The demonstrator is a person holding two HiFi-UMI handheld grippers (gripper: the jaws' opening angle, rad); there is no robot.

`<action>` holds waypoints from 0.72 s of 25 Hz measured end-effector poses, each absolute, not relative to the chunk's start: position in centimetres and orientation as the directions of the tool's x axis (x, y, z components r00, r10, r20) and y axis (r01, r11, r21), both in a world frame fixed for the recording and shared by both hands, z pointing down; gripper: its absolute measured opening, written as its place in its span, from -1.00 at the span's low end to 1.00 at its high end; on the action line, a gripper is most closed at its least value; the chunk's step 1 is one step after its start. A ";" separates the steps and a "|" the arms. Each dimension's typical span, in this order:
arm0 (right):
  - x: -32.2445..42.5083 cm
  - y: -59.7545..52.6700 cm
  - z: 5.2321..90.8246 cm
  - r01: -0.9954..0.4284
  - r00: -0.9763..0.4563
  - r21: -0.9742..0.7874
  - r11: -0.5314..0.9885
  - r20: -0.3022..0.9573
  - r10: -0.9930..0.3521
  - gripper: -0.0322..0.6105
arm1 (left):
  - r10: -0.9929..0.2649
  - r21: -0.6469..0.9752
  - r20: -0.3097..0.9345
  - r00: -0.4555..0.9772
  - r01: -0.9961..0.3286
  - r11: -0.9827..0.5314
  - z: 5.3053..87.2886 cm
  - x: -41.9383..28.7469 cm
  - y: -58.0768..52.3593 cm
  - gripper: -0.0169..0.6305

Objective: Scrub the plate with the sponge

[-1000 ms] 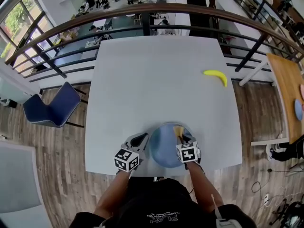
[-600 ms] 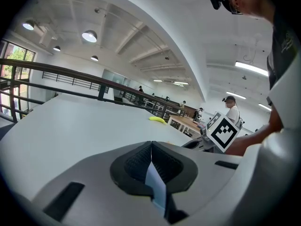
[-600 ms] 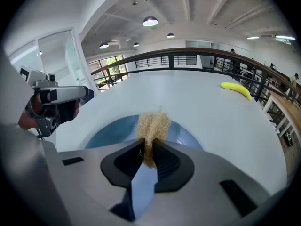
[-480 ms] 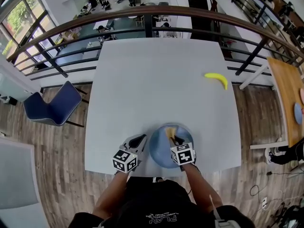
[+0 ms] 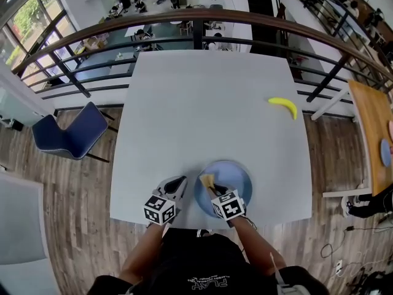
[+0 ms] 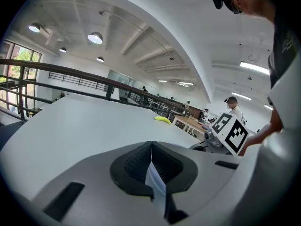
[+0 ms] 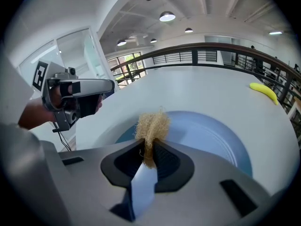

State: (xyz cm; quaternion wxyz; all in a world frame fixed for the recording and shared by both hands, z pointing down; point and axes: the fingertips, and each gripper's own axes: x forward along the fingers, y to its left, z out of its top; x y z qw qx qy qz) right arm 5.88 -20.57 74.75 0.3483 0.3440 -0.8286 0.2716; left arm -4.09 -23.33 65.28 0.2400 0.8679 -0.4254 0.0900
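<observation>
Right tongs point(image 5: 212, 188), in the head view, are poised over the left part of the blue plate point(image 5: 241, 176), which is set at the near edge of the surface point(image 5: 209, 103). The sponge point(image 5: 207, 180) is at their tip. The left tongs point(image 5: 178, 182) are held just beside the plate's left rim. In the left gripper view, those jaws are seen pressed together on nothing. In the right gripper view, the sponge is clamped between the jaws, and most of the plate lies ahead and to the right.
</observation>
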 end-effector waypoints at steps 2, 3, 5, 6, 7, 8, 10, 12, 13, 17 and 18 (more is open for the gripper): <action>5.2 -20.1 74.9 -0.748 -0.525 -0.214 0.629 0.769 -0.363 -0.71 | -0.695 0.342 0.361 0.621 -0.782 -0.521 65.3 -4.2 -23.3 -0.91; 4.9 -19.8 75.1 -0.741 -0.524 -0.209 0.638 0.774 -0.355 -0.71 | -0.695 0.343 0.361 0.622 -0.781 -0.521 65.3 -4.2 -23.3 -0.91; 4.4 -19.3 75.5 -0.727 -0.517 -0.191 0.659 0.785 -0.342 -0.71 | -0.694 0.345 0.359 0.624 -0.780 -0.523 65.4 -4.1 -23.1 -0.91; 4.2 -19.1 75.7 -0.723 -0.513 -0.184 0.666 0.789 -0.339 -0.71 | -0.693 0.345 0.359 0.626 -0.778 -0.524 65.4 -3.9 -23.1 -0.91; 4.1 -19.0 75.8 -0.723 -0.508 -0.180 0.667 0.792 -0.337 -0.71 | -0.692 0.345 0.358 0.627 -0.777 -0.527 65.3 -3.8 -23.1 -0.91; 4.1 -18.9 75.9 -0.725 -0.503 -0.179 0.665 0.797 -0.334 -0.71 | -0.691 0.344 0.357 0.629 -0.776 -0.529 65.3 -3.7 -23.1 -0.91; 4.1 -18.7 76.1 -0.730 -0.492 -0.178 0.659 0.806 -0.327 -0.71 | -0.690 0.343 0.355 0.630 -0.775 -0.531 65.1 -3.7 -23.0 -0.91; 4.1 -18.7 76.4 -0.732 -0.490 -0.174 0.659 0.807 -0.330 -0.71 | -0.693 0.342 0.353 0.628 -0.777 -0.529 65.1 -3.8 -23.0 -0.91; 4.1 -18.9 76.4 -0.731 -0.491 -0.174 0.659 0.805 -0.332 -0.71 | -0.695 0.341 0.353 0.626 -0.778 -0.527 65.1 -3.9 -23.0 -0.91; 5.2 -19.9 76.7 -0.752 -0.470 -0.159 0.640 0.810 -0.351 -0.71 | -0.699 0.340 0.353 0.623 -0.781 -0.524 65.0 -4.0 -23.2 -0.91; 5.7 -20.1 76.7 -0.759 -0.462 -0.154 0.633 0.812 -0.356 -0.71 | -0.698 0.340 0.352 0.624 -0.780 -0.526 65.0 -3.9 -23.2 -0.91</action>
